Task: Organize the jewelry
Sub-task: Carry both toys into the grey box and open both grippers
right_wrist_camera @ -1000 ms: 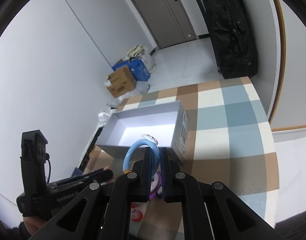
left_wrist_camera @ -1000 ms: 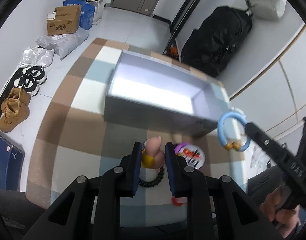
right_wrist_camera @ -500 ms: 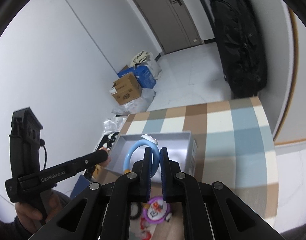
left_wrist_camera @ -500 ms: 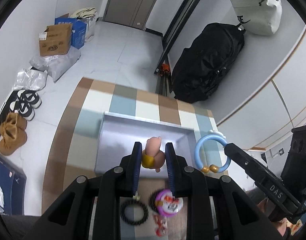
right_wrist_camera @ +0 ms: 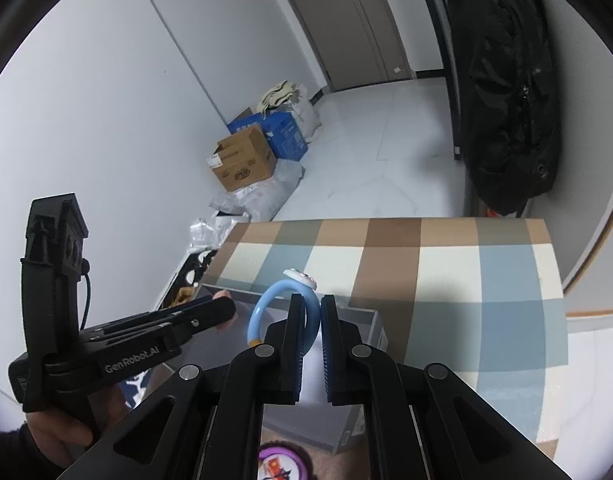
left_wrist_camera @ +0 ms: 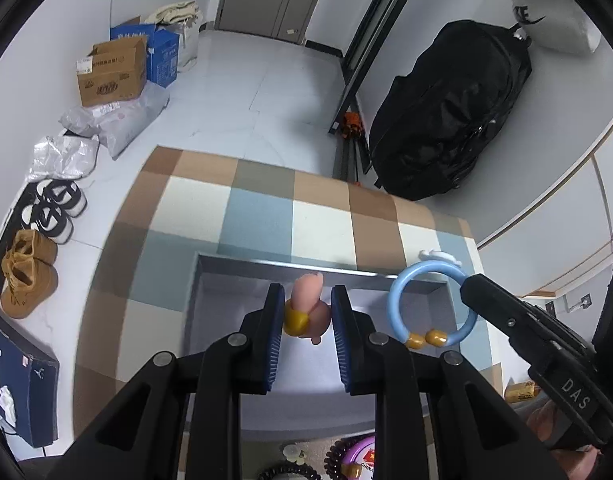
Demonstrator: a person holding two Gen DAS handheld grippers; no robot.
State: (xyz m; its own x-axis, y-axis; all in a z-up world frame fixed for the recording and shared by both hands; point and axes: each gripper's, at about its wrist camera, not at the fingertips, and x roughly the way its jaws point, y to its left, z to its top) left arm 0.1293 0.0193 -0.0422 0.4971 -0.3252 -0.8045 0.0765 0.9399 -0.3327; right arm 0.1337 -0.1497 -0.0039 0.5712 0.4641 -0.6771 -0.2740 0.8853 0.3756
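Pink charm with a gold band [left_wrist_camera: 306, 312], pinched between the pads of the left gripper [left_wrist_camera: 306, 330] and carried above the interior of the grey box [left_wrist_camera: 242, 408]. Just right of it, also over the box: blue bangle with two gold beads and a white flower charm [left_wrist_camera: 430, 304], clamped at its rim by the nearly closed right gripper [right_wrist_camera: 313, 344]. Box floor below both pieces apparently bare, so no item judged deposited yet; release of both pieces pending. Remaining on the checked tablecloth [left_wrist_camera: 258, 216] at the near side of the box: black beaded bracelet [left_wrist_camera: 338, 454], purple round piece [left_wrist_camera: 362, 456], small pale charm [left_wrist_camera: 292, 453]; all still to be sorted. Legible writing: "DAS" on the right tool body, "GenRobot.AI" on the left tool body, "CHINA" on the purple piece. Beyond the far side of the box, on the floor: printed cardboard carton [left_wrist_camera: 110, 70], print unreadable.
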